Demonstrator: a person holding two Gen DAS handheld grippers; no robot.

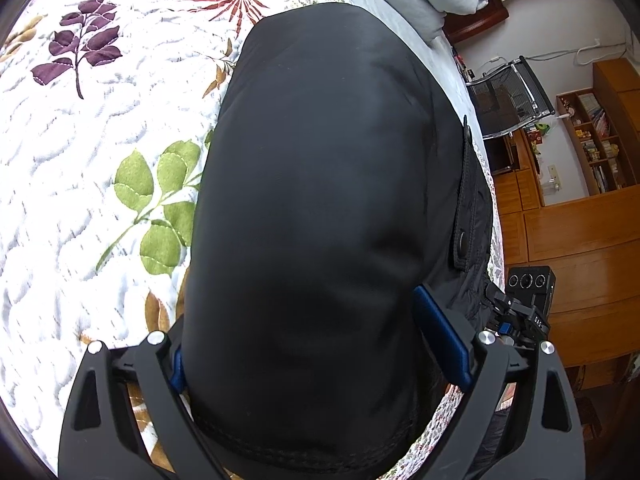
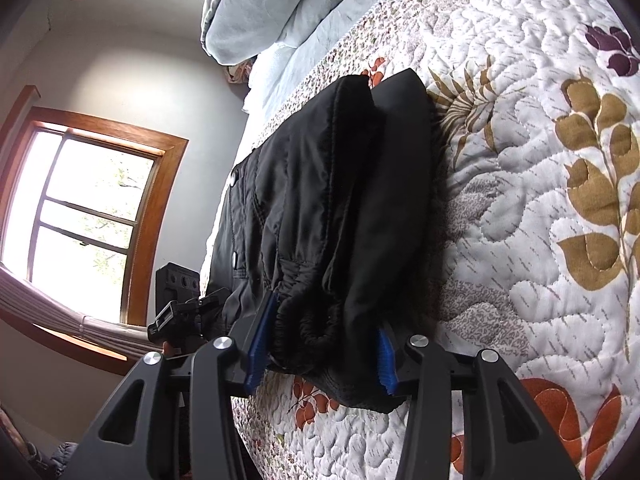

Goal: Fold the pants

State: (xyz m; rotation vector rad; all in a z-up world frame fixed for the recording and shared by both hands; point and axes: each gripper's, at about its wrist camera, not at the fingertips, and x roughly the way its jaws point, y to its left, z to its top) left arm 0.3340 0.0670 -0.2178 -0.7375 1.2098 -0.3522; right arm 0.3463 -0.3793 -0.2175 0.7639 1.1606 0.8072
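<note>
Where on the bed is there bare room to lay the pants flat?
Free: the floral quilt beside the black pants, toward its leaf prints, and the quilt nearer the blue pillows. Crowded: the bed's edge, where the bunched pants sit between both grippers' jaws.

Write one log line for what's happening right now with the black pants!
stage: fold nearly done | black pants: folded bundle on quilt | left gripper: open around bundle | right gripper: jaws astride bundle's end, grip unclear

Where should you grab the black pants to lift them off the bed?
Probably the bunched end of the pants nearest the right gripper, coming in low from that near side. The folded layers stack thick there and already sit between its blue pads, so one pinch should catch them all.
</note>
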